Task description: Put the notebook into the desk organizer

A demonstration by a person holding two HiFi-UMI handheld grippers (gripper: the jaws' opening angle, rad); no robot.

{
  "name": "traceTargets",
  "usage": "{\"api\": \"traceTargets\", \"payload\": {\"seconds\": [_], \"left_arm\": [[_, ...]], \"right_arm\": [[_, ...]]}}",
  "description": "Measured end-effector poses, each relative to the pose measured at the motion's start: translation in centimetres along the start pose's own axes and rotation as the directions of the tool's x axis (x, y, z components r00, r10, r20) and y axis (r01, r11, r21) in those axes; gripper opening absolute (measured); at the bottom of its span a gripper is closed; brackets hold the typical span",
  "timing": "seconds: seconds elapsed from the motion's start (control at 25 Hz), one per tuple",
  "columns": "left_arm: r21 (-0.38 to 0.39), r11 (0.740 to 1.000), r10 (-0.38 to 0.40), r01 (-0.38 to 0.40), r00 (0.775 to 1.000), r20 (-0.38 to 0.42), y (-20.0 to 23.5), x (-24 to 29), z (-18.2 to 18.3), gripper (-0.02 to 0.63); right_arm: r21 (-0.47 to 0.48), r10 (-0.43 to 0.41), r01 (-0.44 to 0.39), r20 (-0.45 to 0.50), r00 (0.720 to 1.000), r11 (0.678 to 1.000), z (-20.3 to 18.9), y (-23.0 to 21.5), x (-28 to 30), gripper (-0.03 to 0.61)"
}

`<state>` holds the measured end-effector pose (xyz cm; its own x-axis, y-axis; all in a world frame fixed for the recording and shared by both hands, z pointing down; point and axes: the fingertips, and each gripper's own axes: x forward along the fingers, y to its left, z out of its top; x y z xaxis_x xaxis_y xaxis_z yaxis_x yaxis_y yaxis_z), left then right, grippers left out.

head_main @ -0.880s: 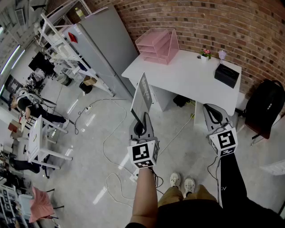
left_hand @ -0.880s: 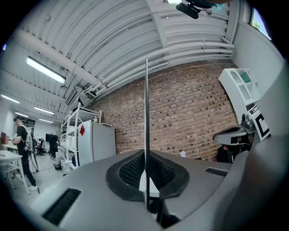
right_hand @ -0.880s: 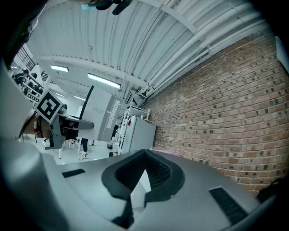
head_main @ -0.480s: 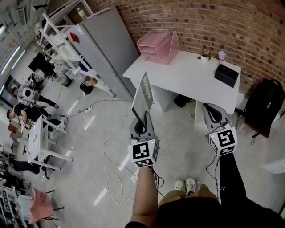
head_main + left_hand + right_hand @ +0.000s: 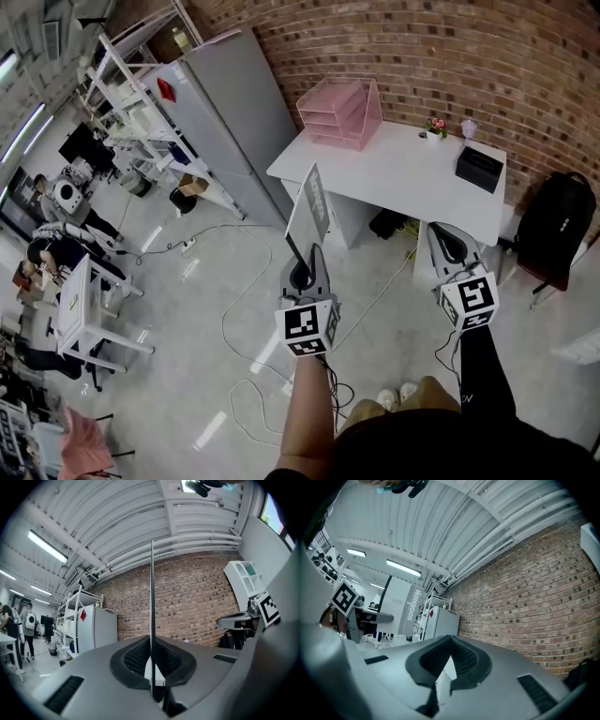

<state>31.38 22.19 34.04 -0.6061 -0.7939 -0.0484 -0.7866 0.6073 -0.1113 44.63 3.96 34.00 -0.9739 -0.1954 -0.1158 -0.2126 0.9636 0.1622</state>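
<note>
A thin grey notebook (image 5: 309,206) stands upright, edge toward me, with my left gripper (image 5: 302,251) shut on its lower edge. In the left gripper view the notebook (image 5: 152,597) shows as a thin dark line rising from between the closed pads of the left gripper (image 5: 151,667). The pink desk organizer (image 5: 341,112) sits on the far left corner of the white desk (image 5: 394,178), beyond the notebook. My right gripper (image 5: 441,232) hovers over the floor before the desk, shut with nothing held. In its own view the right gripper (image 5: 450,641) has its jaws closed together, and the notebook (image 5: 400,609) shows at left.
On the desk stand a black box (image 5: 480,161) and a small flower pot (image 5: 434,125). A grey cabinet (image 5: 230,103) is left of the desk, a black backpack (image 5: 559,225) to its right. Cables (image 5: 246,337) run over the floor. People and shelves are far left.
The desk and organizer have shifted slightly right and down in the head view as the person steps forward. Both grippers keep their pose; the notebook stays held.
</note>
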Motion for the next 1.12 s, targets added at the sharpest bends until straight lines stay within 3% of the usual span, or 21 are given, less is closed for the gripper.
{"api": "traceTargets", "payload": {"seconds": [0.48, 1.12], "left_arm": [[-0.024, 1.0, 0.0, 0.0, 1.0, 0.017, 3.1, 0.7, -0.4, 0.02], [-0.027, 0.999, 0.032, -0.033, 0.999, -0.016, 7.3, 8.4, -2.5, 0.02]], "right_arm": [[-0.033, 0.005, -0.005, 0.014, 1.0, 0.999, 0.1, 1.4, 1.7, 0.021], [-0.074, 0.087, -0.083, 0.044, 0.995, 0.994, -1.2, 0.7, 13.5, 0.021]]}}
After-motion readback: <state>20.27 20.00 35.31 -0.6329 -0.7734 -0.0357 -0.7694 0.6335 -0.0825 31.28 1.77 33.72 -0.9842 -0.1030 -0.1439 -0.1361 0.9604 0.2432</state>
